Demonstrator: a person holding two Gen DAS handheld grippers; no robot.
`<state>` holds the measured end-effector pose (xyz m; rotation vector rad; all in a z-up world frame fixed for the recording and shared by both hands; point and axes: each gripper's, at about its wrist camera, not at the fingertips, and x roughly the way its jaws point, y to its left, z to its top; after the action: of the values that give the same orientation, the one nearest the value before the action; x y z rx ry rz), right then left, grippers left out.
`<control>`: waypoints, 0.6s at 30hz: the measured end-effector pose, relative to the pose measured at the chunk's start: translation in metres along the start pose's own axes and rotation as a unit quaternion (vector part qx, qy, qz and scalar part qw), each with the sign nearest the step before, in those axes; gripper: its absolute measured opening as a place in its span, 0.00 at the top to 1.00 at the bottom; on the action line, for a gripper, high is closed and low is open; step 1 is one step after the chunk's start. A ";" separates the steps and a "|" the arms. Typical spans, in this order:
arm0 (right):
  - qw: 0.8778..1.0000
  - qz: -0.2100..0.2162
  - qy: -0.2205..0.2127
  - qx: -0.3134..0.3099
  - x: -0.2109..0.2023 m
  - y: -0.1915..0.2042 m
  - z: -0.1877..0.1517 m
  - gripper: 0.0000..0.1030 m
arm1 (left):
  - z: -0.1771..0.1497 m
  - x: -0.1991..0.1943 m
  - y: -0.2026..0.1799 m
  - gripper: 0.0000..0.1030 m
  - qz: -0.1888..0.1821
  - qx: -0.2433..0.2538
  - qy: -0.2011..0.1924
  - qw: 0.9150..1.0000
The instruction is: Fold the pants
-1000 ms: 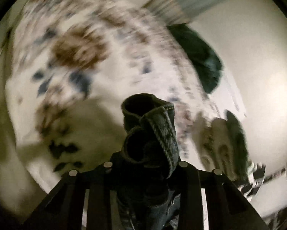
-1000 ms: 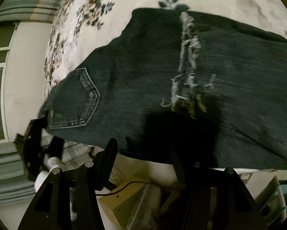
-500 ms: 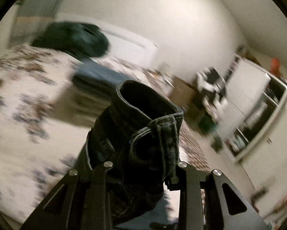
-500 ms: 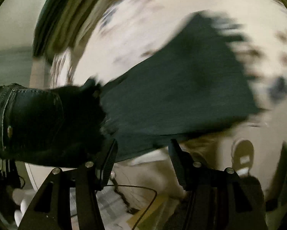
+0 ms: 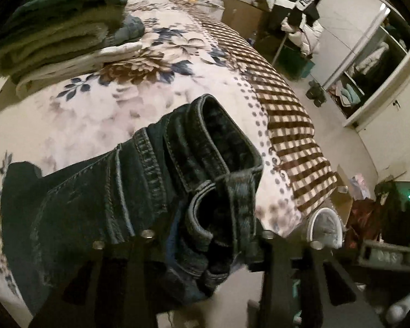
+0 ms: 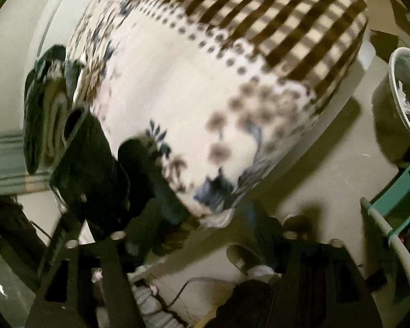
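Note:
Dark blue jeans (image 5: 101, 191) lie across the flowered bedspread (image 5: 122, 114) near the bed's corner. Their bunched waistband (image 5: 221, 169) stands up between the fingers of my left gripper (image 5: 206, 235). The jaws are opening, but the denim still fills the gap and touches both fingers. In the right wrist view my right gripper (image 6: 203, 235) hovers over the bed's corner (image 6: 218, 136). Its jaws are opening wide with nothing pressed between the pads. Blurred dark denim (image 6: 139, 169) hangs beside its left finger.
A stack of folded clothes (image 5: 60, 27) sits at the far left of the bed. A white bin (image 5: 325, 227) stands on the floor by the checked bed edge (image 5: 295, 136). Beyond are a wardrobe (image 5: 369, 54), a green crate (image 5: 295, 63) and floor clutter.
Both grippers swept sideways across the bed and rolled. The left one carried the waistband to the bed's corner. The right gripper's fingers now stand wider apart, and the jeans panel has left its view.

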<state>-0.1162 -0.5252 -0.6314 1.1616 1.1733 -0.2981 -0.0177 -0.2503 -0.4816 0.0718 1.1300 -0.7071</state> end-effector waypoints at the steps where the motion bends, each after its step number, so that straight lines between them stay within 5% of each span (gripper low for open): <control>1: 1.000 0.005 -0.004 0.002 -0.002 0.002 0.002 0.22 | 0.003 -0.006 0.003 0.39 -0.014 -0.010 0.003 1.000; 2: 1.000 0.010 -0.008 0.002 -0.003 0.001 0.008 0.20 | 0.006 -0.012 0.004 0.15 -0.031 -0.020 0.004 0.999; 3: 1.000 0.015 -0.011 -0.001 -0.003 0.005 0.012 0.17 | 0.005 -0.022 0.004 0.09 -0.041 -0.029 -0.002 0.999; 7: 0.999 0.046 -0.016 -0.020 0.001 0.026 0.026 0.06 | 0.014 -0.060 0.017 0.08 -0.051 -0.047 -0.023 0.997; 11: 0.995 0.080 -0.001 -0.061 0.017 0.065 0.036 0.03 | 0.025 -0.085 0.088 0.08 0.012 -0.109 -0.039 0.993; 15: 0.990 0.067 0.044 -0.118 0.060 0.103 0.043 0.03 | 0.020 -0.074 0.189 0.08 0.075 -0.207 -0.020 0.975; 18: 0.985 0.029 0.110 -0.127 0.108 0.110 0.045 0.04 | 0.013 -0.055 0.241 0.08 0.084 -0.259 0.000 0.962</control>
<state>0.0330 -0.4754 -0.6632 1.0195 1.3243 0.0270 0.1122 -0.0408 -0.4994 -0.2739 1.2623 -0.2441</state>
